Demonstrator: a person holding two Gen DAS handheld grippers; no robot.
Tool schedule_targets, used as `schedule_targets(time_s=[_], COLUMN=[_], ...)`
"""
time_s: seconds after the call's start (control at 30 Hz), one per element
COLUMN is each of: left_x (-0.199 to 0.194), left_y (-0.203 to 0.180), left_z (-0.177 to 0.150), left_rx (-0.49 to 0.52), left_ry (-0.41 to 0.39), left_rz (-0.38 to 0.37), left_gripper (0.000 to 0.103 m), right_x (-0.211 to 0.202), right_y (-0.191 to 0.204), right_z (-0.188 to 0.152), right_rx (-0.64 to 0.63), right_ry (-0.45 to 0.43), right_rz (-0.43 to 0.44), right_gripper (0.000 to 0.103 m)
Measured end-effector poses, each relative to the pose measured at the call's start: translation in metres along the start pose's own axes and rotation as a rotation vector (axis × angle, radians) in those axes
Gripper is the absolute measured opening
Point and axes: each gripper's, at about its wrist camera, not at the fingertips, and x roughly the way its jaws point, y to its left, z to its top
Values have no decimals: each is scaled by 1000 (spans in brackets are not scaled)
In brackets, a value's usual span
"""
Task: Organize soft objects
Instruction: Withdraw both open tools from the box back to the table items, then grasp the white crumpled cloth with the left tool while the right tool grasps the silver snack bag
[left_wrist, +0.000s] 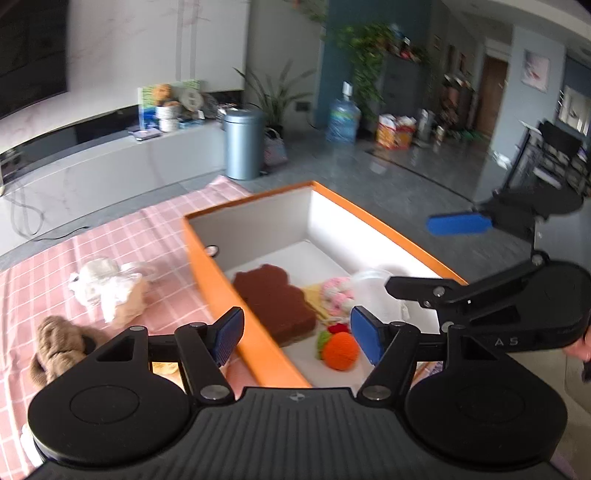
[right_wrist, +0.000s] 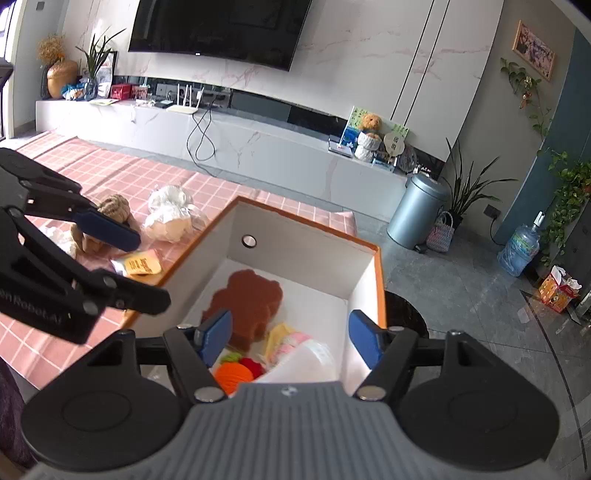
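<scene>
Lying flat, our brown bear-shaped sponge (right_wrist: 245, 306) runs lengthwise down the box (right_wrist: 295, 236); both tools, left (left_wrist: 297, 338) and right (right_wrist: 291, 338), gape empty.

left tool (left_wrist: 297, 338): black linkages, blue ribbed pads, silver screws, ridged dark body as i see it.
right tool (right_wrist: 291, 338): same build, grey ridged body, small logo.
</scene>
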Motion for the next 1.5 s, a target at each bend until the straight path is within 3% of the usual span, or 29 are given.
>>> schedule_targets(time_s=[0.37, 0.77, 1.0, 1.13, 1.37, 1.5], left_x=[-47, -83, -97, -100, -94, -86], left_y=[45, 99, 120, 132, 149, 161], left_z=[-29, -78, -110, -129, -145, -152], left_rx=[-172, -337, -425, -467, -505, -575], left_ry=[-116, -134, -146, -136, -99, -82], left_rz=[92, 202, 253, 274, 334, 353], left_gripper=[78, 78, 78, 78, 88, 88], right_x=[-14, -8, 6, 20, 45, 57], right_y=[38, 111, 149, 168, 189, 196], right_z=[6, 21, 20, 14, 9, 6], right_rx=[109, 99, 117, 105, 87, 77], right_ry=[-129, -222, -204, -161, -97, -68], right_rz=[0, 72, 134, 165, 202, 219], right_gripper=[73, 73, 72, 67, 63, 61])
